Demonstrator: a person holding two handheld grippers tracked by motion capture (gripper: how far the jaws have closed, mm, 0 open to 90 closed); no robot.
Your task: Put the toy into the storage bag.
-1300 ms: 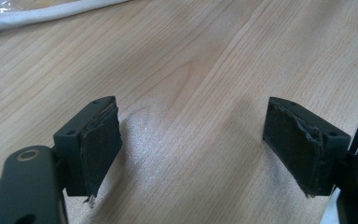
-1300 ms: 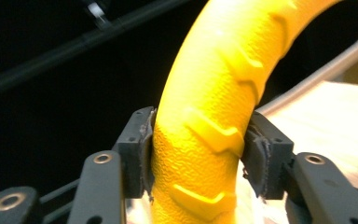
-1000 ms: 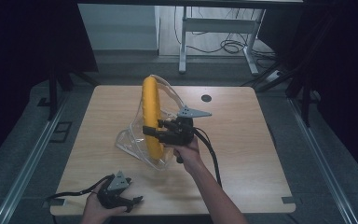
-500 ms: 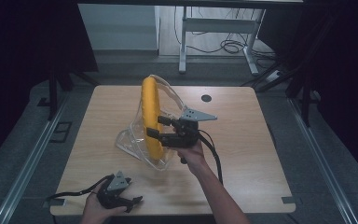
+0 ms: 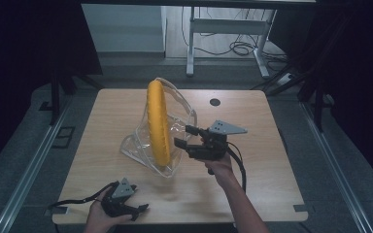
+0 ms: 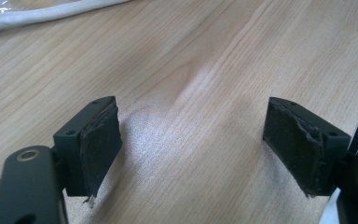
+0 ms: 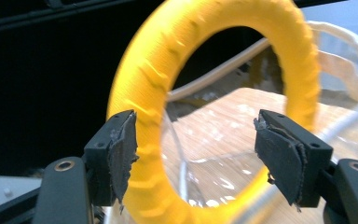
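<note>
Ring (image 5: 158,126), yellow, stood on edge inside clear bag (image 5: 179,121) mid-table (image 5: 262,160). Right gripper (image 5: 183,136) just beside it, jaws lately opened wide, nothing between. Release step, probably; regrasp or withdrawal next. Left gripper (image 5: 135,209) spread, empty, at near edge.

A yellow ring (image 5: 157,124) with a ribbed, wound-looking surface stands upright on its edge near the middle of the wooden table, its open centre facing sideways. It sits inside a clear plastic bag (image 5: 180,127) with a pale, wavy rim, which billows around the ring's lower half and rests on the tabletop, crumpled and glossy at its base.
</note>
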